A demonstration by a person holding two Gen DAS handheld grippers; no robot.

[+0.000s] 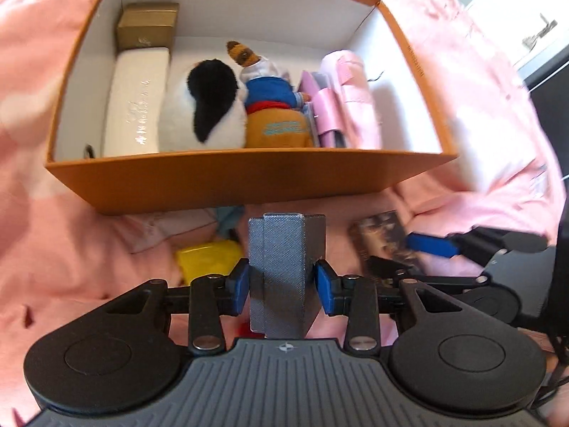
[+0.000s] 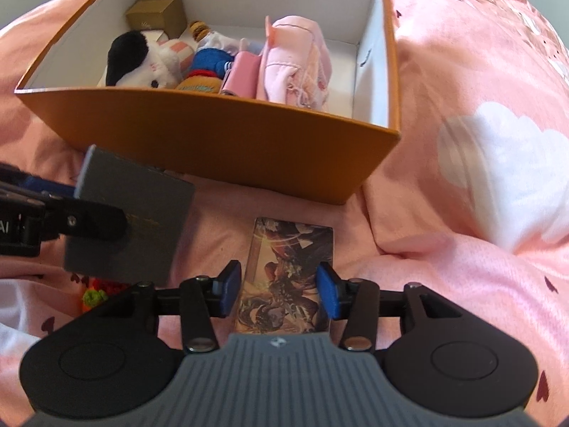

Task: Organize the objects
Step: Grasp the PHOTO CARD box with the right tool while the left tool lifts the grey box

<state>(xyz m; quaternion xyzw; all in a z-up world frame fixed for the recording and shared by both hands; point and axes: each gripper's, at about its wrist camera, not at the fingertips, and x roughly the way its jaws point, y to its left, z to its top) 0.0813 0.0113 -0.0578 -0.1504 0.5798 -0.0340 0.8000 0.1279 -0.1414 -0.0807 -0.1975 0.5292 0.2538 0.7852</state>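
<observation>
Your left gripper (image 1: 282,286) and right gripper (image 2: 279,290) look the same: blue pads, black links with silver screws, round black discs, ribbed grey body.

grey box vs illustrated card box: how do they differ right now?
The grey box is clamped upright in the left hand-held gripper, off the bedding; the illustrated card box lies flat on the pink bedding between the open fingers of the right hand-held gripper. Grey is plain textured; the other carries dark artwork. Both sit outside the orange box.
</observation>
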